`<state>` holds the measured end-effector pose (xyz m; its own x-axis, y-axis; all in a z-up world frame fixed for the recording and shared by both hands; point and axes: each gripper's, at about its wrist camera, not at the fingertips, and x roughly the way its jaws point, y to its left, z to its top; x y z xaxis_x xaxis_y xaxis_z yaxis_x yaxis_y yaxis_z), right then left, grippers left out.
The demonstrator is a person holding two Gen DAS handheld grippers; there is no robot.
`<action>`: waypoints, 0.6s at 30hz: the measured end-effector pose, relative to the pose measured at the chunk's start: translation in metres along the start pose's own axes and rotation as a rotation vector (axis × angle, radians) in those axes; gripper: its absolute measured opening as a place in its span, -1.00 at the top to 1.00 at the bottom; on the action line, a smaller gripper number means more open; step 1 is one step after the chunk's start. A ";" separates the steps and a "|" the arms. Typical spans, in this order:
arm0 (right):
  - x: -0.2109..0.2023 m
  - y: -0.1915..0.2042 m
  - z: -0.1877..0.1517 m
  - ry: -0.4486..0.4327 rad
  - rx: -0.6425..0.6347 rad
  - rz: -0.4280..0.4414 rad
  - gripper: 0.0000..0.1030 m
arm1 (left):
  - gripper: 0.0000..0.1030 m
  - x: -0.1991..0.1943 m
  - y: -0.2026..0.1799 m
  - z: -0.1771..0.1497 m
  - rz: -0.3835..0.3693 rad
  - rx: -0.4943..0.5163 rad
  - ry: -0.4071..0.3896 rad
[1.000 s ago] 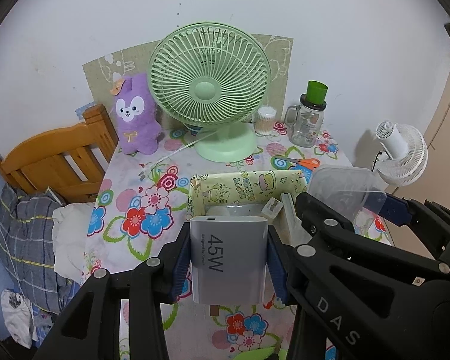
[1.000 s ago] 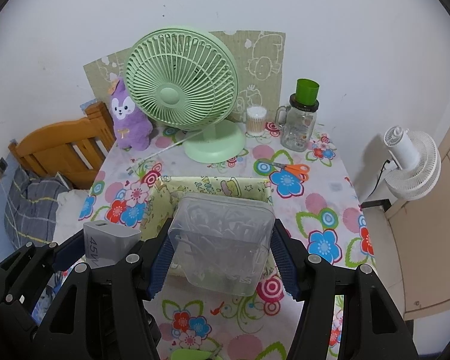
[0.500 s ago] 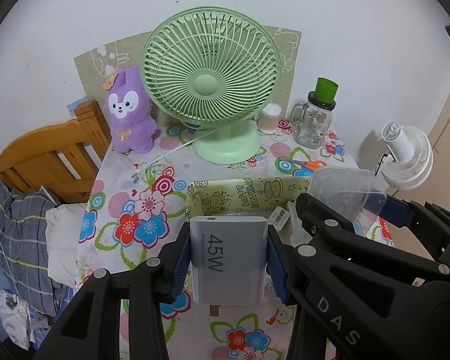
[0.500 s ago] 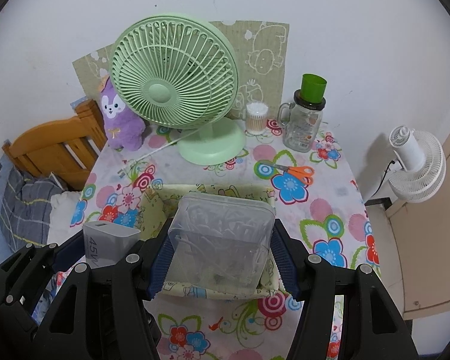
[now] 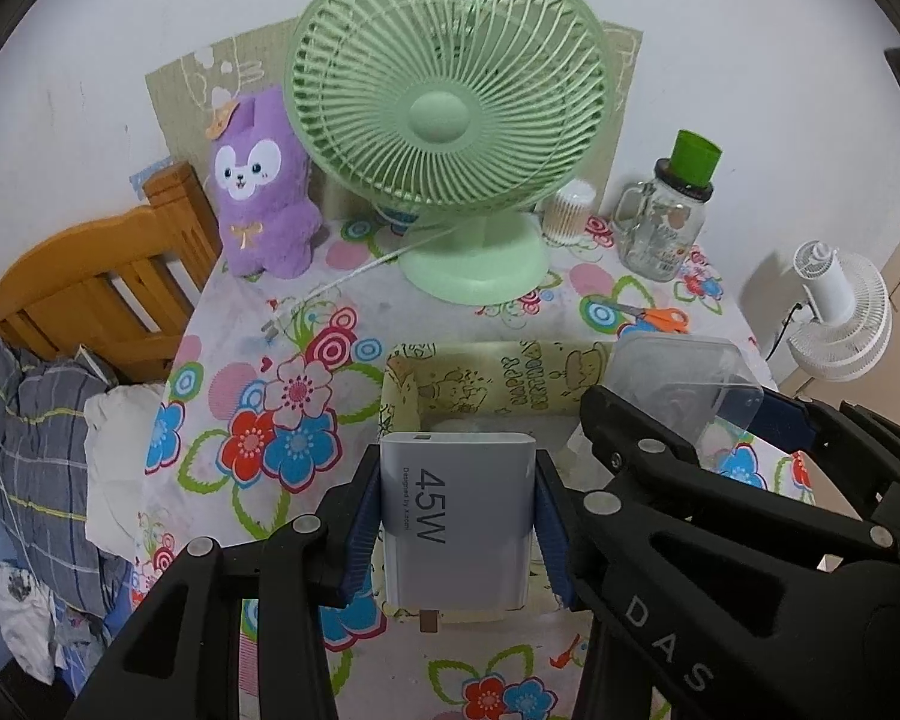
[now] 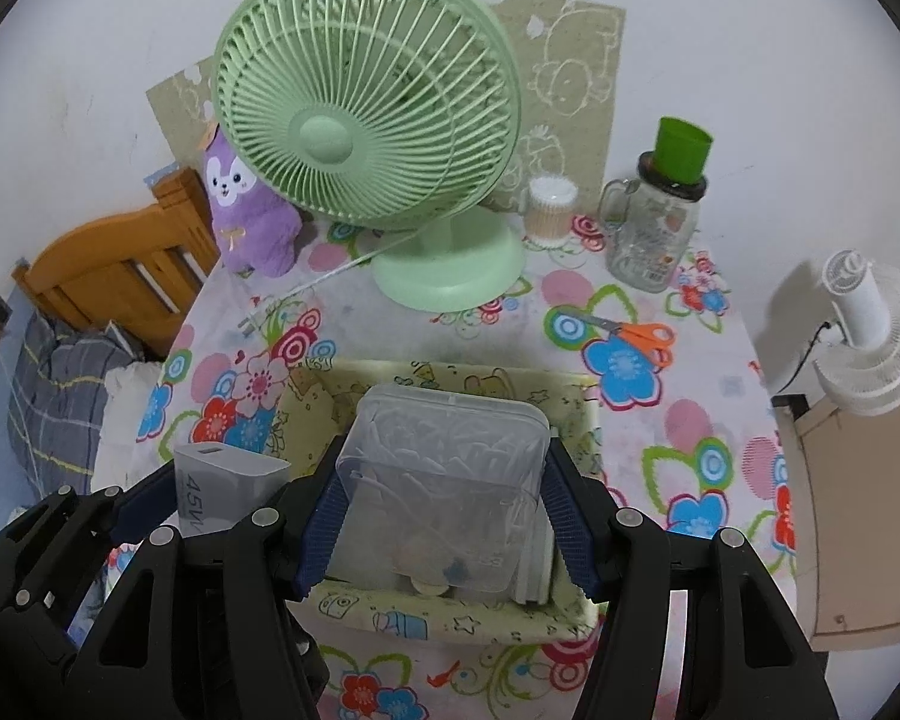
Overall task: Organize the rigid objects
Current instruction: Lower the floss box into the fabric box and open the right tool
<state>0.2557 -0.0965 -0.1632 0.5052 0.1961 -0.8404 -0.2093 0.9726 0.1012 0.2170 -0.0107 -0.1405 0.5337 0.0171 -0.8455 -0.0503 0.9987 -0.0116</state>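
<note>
My left gripper (image 5: 457, 519) is shut on a grey 45W charger (image 5: 457, 516), held over the near left part of a yellow cartoon-print fabric basket (image 5: 498, 384). My right gripper (image 6: 441, 513) is shut on a clear plastic box (image 6: 444, 480) with small items inside, held above the same basket (image 6: 426, 618). In the right wrist view the charger (image 6: 222, 480) and the left gripper sit at the lower left. In the left wrist view the clear box (image 5: 678, 384) shows at the right, above the right gripper's arm.
On the flowered tablecloth (image 6: 660, 420) stand a green desk fan (image 6: 366, 144), a purple plush toy (image 6: 246, 210), a cotton-swab jar (image 6: 549, 204) and a glass mug with a green cup (image 6: 660, 228). Orange scissors (image 6: 642, 336) lie right of the basket. A wooden bed frame (image 6: 108, 264) is left, a white fan (image 6: 870, 336) right.
Both grippers moved forward and down toward the basket, each still holding its object. The fan and basket now look larger and closer.
</note>
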 end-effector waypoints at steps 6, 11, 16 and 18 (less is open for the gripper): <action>0.022 -0.001 -0.001 0.027 0.015 0.025 -0.25 | 0.08 0.018 -0.001 -0.001 -0.008 0.008 0.028; 0.035 -0.002 -0.002 0.046 0.028 0.031 -0.27 | 0.08 0.029 0.001 -0.002 -0.009 0.004 0.043; 0.039 -0.002 -0.002 0.039 0.028 0.024 -0.47 | 0.07 0.035 0.000 -0.001 -0.018 0.007 0.047; 0.039 -0.003 -0.001 0.041 0.029 0.019 -0.48 | 0.07 0.037 0.000 0.000 -0.025 0.008 0.049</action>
<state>0.2751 -0.0916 -0.1973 0.4663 0.2104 -0.8592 -0.1938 0.9720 0.1328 0.2362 -0.0106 -0.1716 0.4929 -0.0105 -0.8700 -0.0302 0.9991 -0.0291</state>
